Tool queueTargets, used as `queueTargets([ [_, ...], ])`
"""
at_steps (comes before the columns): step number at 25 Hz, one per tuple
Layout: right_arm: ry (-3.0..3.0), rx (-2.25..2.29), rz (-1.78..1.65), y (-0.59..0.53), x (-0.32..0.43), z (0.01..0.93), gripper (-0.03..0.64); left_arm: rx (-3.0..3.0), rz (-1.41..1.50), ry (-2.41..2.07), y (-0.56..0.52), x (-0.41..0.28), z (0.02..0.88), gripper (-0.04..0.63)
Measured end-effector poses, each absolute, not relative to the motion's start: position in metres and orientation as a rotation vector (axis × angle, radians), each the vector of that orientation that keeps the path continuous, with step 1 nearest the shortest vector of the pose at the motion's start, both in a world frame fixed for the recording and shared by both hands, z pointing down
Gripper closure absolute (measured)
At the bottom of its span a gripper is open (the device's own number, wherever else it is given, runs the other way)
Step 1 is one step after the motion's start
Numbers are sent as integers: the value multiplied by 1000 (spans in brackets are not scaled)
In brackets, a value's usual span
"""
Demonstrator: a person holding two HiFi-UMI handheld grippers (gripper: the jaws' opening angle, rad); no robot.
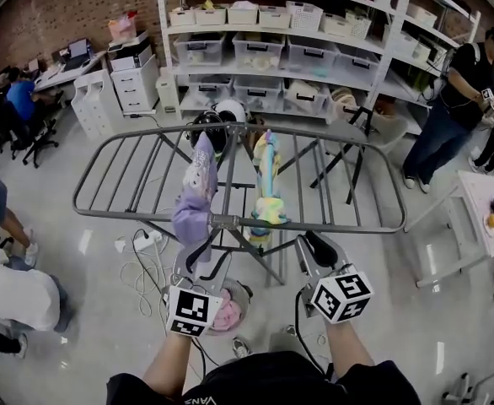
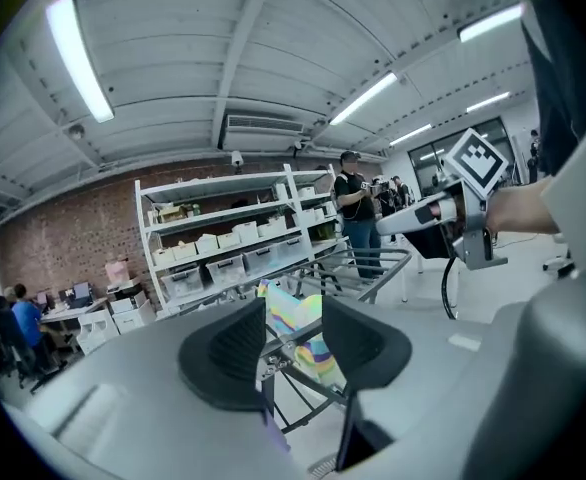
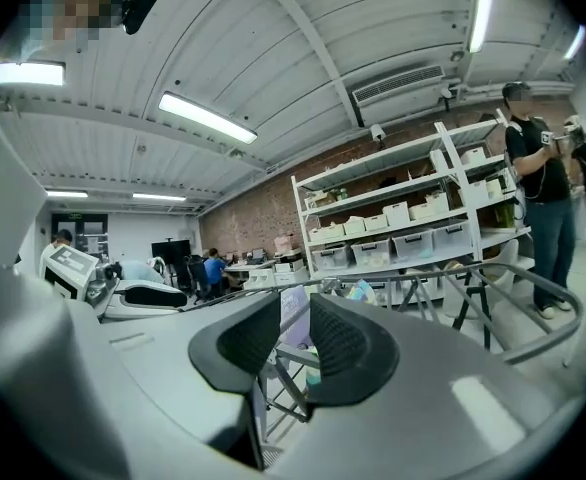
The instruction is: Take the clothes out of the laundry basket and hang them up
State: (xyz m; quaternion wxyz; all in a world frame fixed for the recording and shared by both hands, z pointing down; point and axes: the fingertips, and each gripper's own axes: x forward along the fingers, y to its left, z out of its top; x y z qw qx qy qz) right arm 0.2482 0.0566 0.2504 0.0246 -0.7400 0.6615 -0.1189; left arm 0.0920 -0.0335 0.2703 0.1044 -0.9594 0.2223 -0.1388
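A grey folding drying rack [image 1: 382,226] stands in front of me. A lavender garment [image 1: 195,197] hangs over its middle bar, and a pastel rainbow garment [image 1: 266,184] hangs just to its right. Below the rack, near my feet, pink cloth [image 1: 227,315] lies in a basket on the floor. My left gripper [image 1: 203,260] is held at the rack's near edge under the lavender garment, open and empty. My right gripper [image 1: 314,247] is at the near edge further right, also open and empty. The rainbow garment [image 2: 308,333] shows past the left jaws, the lavender one [image 3: 293,320] past the right jaws.
White shelving [image 1: 281,49] with storage bins fills the back wall. A person [image 1: 449,108] stands at the right by a white table [image 1: 483,201]; other people sit and stand at the left. A power strip and cables [image 1: 146,243] lie on the floor left of the rack.
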Motion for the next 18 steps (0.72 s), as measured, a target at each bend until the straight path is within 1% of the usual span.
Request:
queueTargets([
  [4,2047,-2313,-365,80,233,254,545,-2845,-406,672,-18,76,272,422],
  [8,2060,-2282,-368,102,222,255,611,-2867,-395,698,3,66,274,424],
  [14,2173,-2220,-366,137,198,259,611,-2880,-335,801,45,48,271,546],
  [18,2235,-2182,-397,164,184,264,612,-2887,-324,862,79,38,268,583],
])
